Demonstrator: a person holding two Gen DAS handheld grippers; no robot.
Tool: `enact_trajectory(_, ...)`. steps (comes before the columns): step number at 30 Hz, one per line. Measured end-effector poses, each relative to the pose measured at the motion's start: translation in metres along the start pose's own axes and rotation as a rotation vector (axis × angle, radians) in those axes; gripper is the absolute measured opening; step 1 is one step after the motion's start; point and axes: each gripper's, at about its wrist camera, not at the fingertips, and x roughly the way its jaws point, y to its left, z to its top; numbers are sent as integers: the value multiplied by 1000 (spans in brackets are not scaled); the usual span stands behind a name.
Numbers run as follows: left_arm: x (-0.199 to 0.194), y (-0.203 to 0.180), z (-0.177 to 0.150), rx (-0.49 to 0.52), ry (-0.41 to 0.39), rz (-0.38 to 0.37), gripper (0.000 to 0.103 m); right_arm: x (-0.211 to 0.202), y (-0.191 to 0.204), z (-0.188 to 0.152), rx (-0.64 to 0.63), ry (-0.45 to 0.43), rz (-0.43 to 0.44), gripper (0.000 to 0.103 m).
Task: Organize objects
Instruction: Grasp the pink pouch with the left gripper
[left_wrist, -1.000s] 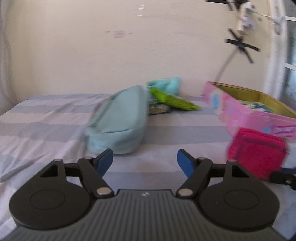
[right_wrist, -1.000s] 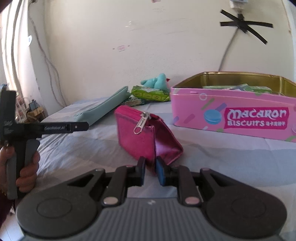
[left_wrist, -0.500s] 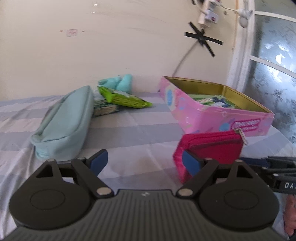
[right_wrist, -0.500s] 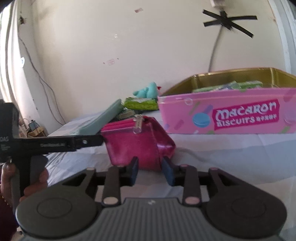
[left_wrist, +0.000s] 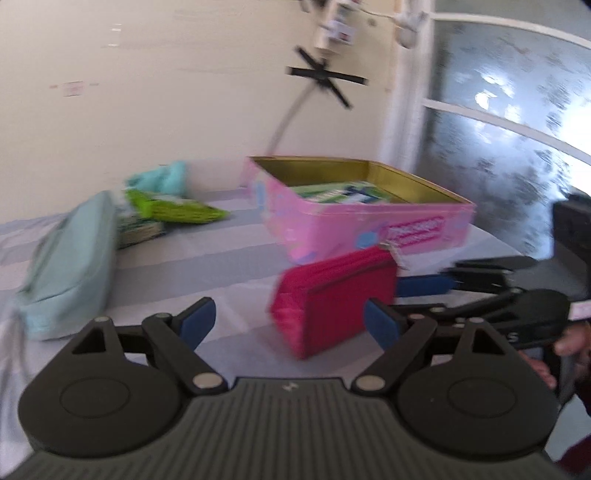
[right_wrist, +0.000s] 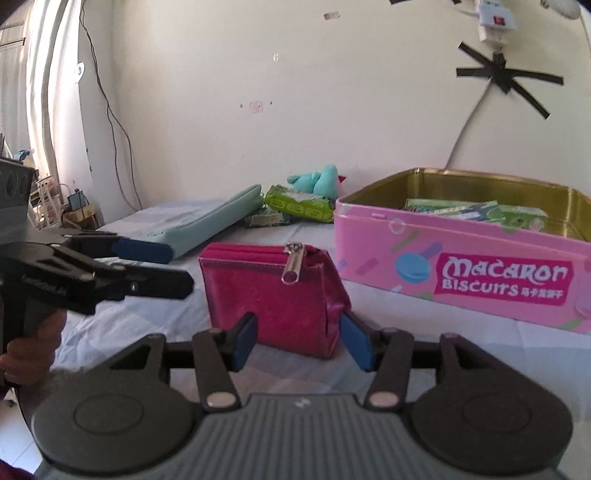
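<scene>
The red zip pouch (right_wrist: 273, 295) was seen standing upright on the striped sheet (right_wrist: 424, 343), just beside the front wall of the open pink biscuit tin (right_wrist: 461, 273). The jaws of the right gripper (right_wrist: 301, 341) were opening, the pouch's lower edge set between the blue pads, no pad visibly pressing on it. The left gripper (left_wrist: 288, 325) was held with jaws spread wide, nothing between them, the pouch just ahead. A teal pencil case (right_wrist: 199, 225), green packets (right_wrist: 299, 206) and a teal plush toy (right_wrist: 317, 181) were left behind, near the wall.
</scene>
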Motion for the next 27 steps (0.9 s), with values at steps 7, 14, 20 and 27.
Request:
enact_trajectory(7,37,-1,1,-48,63,-90,63,10,-11,0,39,58,41,41)
enact_trajectory(14,38,5,-4,-110,69,-122,50,9,-6,-1,19,52,45,39)
enact_trajectory(20,35,1,-4,-91,54,-107,49,9,-6,-1,24,46,39,39)
enact_trajectory(27,20,-2,-4,-90,13,-100,49,-4,0,-1,31,-11,42,33)
